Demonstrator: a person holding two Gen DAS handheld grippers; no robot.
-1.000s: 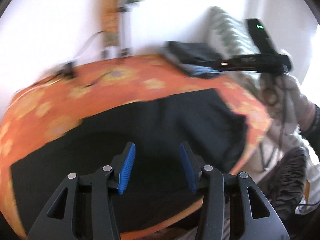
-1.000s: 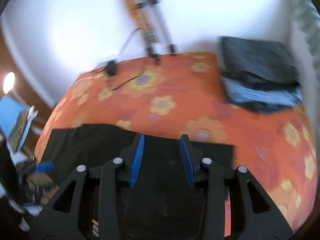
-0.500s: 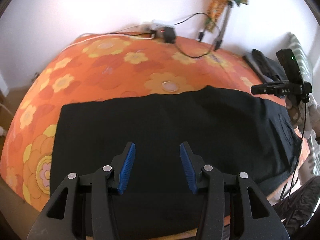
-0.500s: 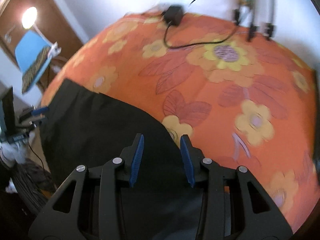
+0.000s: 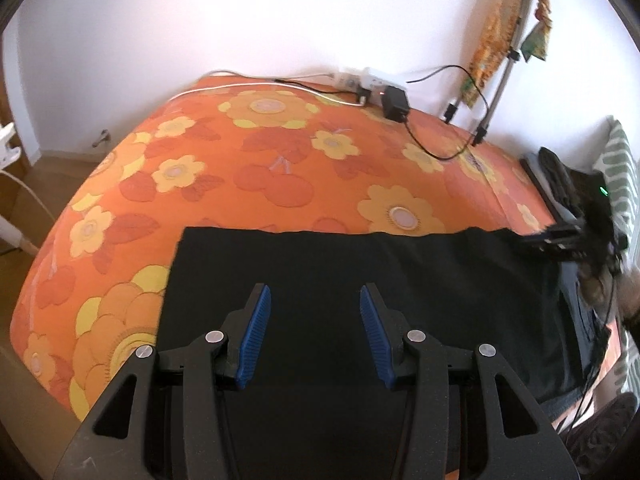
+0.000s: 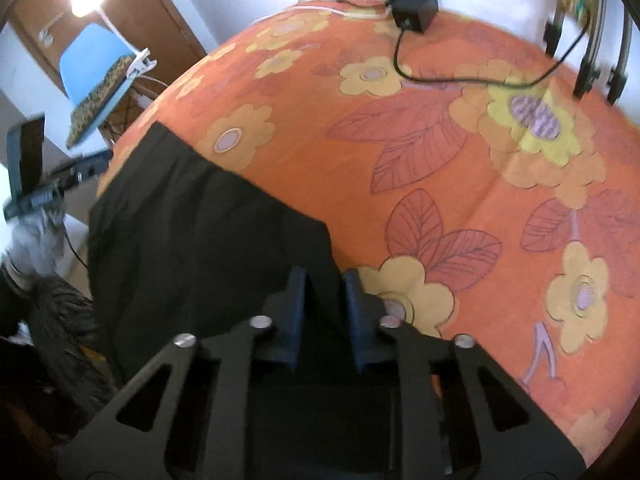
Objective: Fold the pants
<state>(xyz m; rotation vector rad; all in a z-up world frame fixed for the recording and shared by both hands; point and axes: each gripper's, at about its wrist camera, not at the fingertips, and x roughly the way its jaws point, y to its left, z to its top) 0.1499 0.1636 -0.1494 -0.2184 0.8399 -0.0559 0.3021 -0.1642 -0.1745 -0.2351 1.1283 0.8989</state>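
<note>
Left wrist view: your pants [image 5: 360, 280] lie flat as one long black strip across the near side of the bed [image 5: 280, 168], already narrowed to a leg's width by the look of it, so you're probably past the lengthwise fold with the crosswise folds still to do. Your left tool [image 5: 316, 332] hangs over the cloth near its left end, jaws apart, nothing between them. Fabric is plain black, smooth, few wrinkles, top edge straight. Right wrist view: your right tool [image 6: 320, 300] sits at the pants' [image 6: 192, 240] corner on the bed [image 6: 460, 152], jaws closing with the black edge between them; whether the pads bite yet you can't tell, blurred. No crosswise fold visible.
</note>
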